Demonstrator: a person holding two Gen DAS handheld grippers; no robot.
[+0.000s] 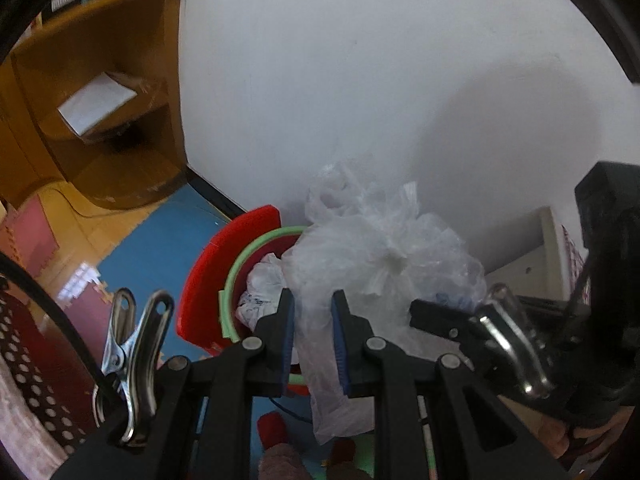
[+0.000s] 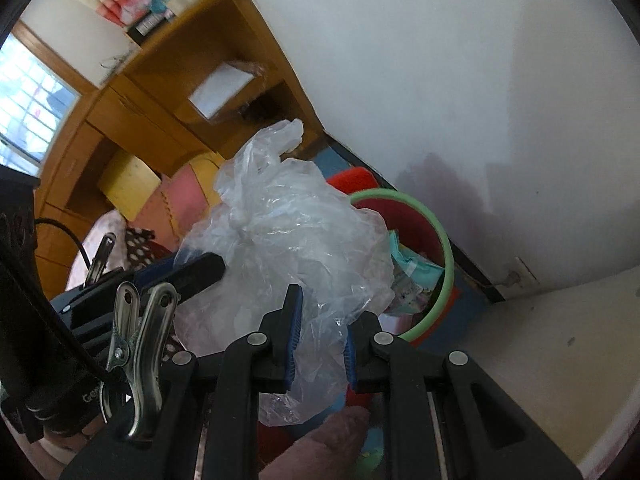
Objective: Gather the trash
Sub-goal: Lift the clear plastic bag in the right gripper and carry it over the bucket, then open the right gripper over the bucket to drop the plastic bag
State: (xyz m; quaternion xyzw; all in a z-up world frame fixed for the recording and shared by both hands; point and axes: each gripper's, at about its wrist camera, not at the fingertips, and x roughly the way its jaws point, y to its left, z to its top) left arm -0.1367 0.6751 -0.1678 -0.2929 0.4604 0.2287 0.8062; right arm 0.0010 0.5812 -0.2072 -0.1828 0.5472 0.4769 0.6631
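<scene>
Plastic bag [image 1: 380,264], clear and crumpled, hangs between left gripper [image 1: 313,332] and right gripper [image 2: 322,334], both clamped on it above a red bin [image 2: 434,232].

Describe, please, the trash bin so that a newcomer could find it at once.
Look along the white wall to the floor, past the wooden desk. The bin stands there on blue mats: a red bucket with a pale green rim, crumpled paper inside, unlike the clear plastic bag above it.
</scene>
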